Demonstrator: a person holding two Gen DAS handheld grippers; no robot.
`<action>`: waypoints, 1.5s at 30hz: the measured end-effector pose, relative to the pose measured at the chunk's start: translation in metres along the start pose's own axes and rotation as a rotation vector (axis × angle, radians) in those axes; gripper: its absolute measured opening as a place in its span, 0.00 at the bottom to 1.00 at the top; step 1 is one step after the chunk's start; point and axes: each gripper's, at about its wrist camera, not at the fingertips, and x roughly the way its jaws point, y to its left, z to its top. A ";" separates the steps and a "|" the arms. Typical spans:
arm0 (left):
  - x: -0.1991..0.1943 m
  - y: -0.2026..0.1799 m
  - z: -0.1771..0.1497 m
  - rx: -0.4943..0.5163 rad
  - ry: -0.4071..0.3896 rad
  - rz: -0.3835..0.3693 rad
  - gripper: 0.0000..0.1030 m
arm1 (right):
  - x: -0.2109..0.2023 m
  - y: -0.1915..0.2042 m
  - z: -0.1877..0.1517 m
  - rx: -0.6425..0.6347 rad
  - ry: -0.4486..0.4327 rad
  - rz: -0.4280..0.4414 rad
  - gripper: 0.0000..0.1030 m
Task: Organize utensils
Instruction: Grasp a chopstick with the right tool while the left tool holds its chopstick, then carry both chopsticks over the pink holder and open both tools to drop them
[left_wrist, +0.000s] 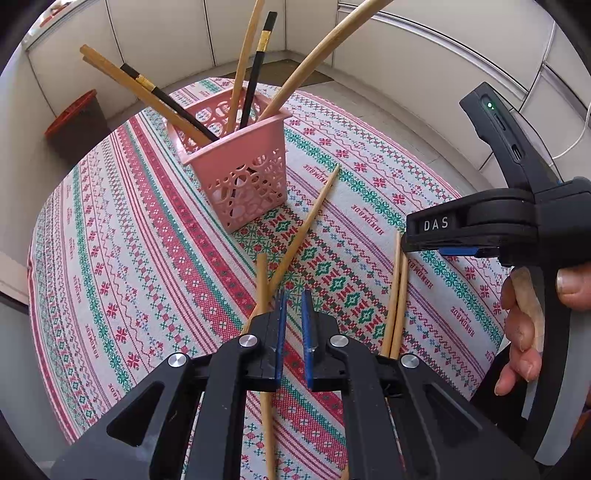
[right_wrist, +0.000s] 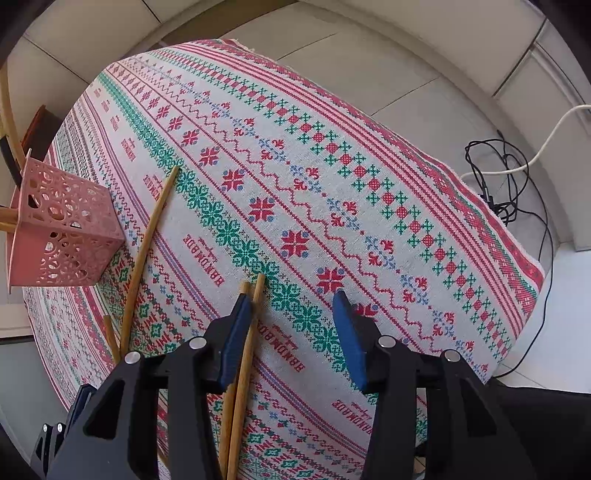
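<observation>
Chopsticks: four bamboo sticks are left loose on the cloth — a crossed two (left_wrist: 295, 240) just before the left gripper, and a side-by-side pair (right_wrist: 245, 343) under the right one.
Basket: the pink holder (left_wrist: 240, 173) is stood upright mid-table, already loaded with bamboo and black chopsticks (left_wrist: 255, 74), leaned outward against its rim.
Left gripper (left_wrist: 291, 306): blue pads are held narrowly apart with nothing between them; it is judged released, poised over the crossed sticks.
Right gripper (right_wrist: 295, 306): jaws are spread wide and empty — the pair lies beside its left pad, seemingly lined up for a pick.
Tablecloth (right_wrist: 332, 184): patterned fabric is spread under everything.
</observation>
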 end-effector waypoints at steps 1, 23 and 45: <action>0.001 0.002 -0.001 -0.003 0.004 0.002 0.08 | 0.000 0.002 -0.001 -0.012 -0.006 -0.013 0.45; 0.064 0.046 0.023 -0.184 0.118 -0.005 0.22 | -0.003 -0.042 0.014 0.074 -0.001 0.073 0.05; -0.083 0.060 -0.017 -0.296 -0.176 -0.044 0.06 | -0.107 -0.043 -0.026 -0.110 -0.212 0.377 0.05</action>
